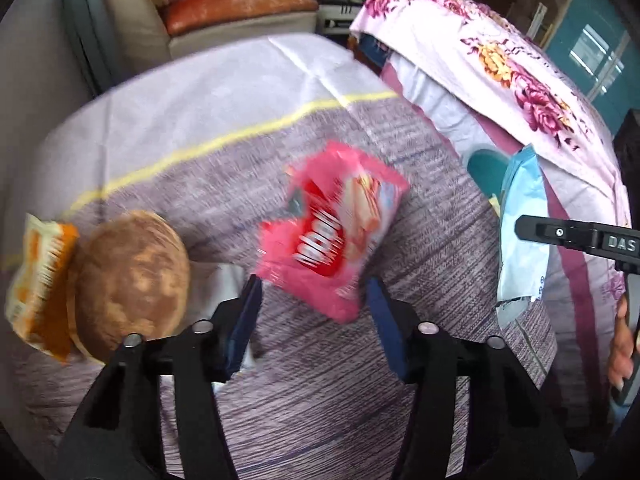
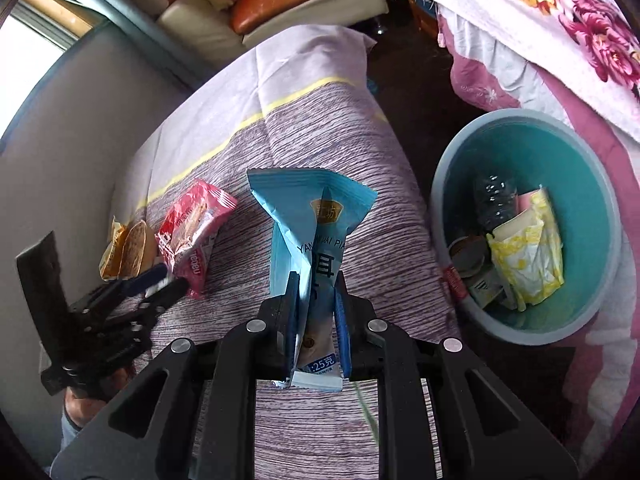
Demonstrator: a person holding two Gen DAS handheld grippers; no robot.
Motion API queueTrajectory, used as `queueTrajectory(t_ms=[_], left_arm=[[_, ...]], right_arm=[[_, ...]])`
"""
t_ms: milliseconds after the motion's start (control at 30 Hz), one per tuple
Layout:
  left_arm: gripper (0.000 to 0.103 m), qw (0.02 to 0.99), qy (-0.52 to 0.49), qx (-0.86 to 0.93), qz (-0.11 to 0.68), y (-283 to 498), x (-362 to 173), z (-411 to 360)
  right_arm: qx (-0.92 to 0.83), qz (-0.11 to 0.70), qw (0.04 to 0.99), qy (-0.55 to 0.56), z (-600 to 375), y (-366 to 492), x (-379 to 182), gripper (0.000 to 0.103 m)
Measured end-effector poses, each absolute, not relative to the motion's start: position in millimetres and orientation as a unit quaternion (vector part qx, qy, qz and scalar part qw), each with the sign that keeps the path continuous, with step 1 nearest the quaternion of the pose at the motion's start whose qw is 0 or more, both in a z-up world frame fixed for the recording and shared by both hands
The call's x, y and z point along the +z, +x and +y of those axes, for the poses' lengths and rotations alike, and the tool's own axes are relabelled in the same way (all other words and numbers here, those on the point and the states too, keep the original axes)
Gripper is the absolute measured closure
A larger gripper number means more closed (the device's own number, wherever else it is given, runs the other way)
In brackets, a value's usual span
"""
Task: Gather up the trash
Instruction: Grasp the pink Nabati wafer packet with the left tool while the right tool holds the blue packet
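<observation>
A pink-red snack packet sits tilted between the blue pads of my left gripper, which press its lower corners; the right wrist view shows the same packet caught at its lower edge by the left gripper. My right gripper is shut on a light blue wrapper that stands upright above the striped cloth. That wrapper and the right gripper's finger show at the right of the left wrist view. A teal bin holding several pieces of trash stands right of the right gripper.
A brown round cake and an orange wrapper lie left of the left gripper on the cloth. A floral blanket hangs at the right, above the bin. A sofa stands behind. A hand is at the right edge.
</observation>
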State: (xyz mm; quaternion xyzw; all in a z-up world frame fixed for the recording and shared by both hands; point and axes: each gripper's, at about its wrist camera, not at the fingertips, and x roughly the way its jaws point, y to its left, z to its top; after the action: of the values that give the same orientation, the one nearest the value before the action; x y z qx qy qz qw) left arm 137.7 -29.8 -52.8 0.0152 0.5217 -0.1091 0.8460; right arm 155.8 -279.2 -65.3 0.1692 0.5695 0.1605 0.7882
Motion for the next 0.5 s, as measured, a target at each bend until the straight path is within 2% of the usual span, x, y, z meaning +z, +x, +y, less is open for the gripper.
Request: queueTrajectory(t_ms=[67,100,300,500], left_arm=[[0.023,0.852,0.031,-0.106,0.513,141.5,-45.8,-30.3],[0.02,0.852,0.042,-0.104,0.511,144.9,-45.1,-32.4],[0.018,0.824,0.097,-0.13,0.543,170.5,-66.7,-54.6],[0.016,0.809,0.083,-0.147,0.563,186.8,-81.5,-61.1]], right_arm=[[0.163,0.567,0.788,0.173,-282.7,158.5,-67.5,0.087],[0.164,0.567,0.788,0.174,-283.6,159.2,-68.3,0.087],[0.172,0.565,0.784,0.191,-288.8,164.5,-71.7,0.087],[0.169,0.566,0.783,0.196,-292.6,168.0,-73.7,0.087]])
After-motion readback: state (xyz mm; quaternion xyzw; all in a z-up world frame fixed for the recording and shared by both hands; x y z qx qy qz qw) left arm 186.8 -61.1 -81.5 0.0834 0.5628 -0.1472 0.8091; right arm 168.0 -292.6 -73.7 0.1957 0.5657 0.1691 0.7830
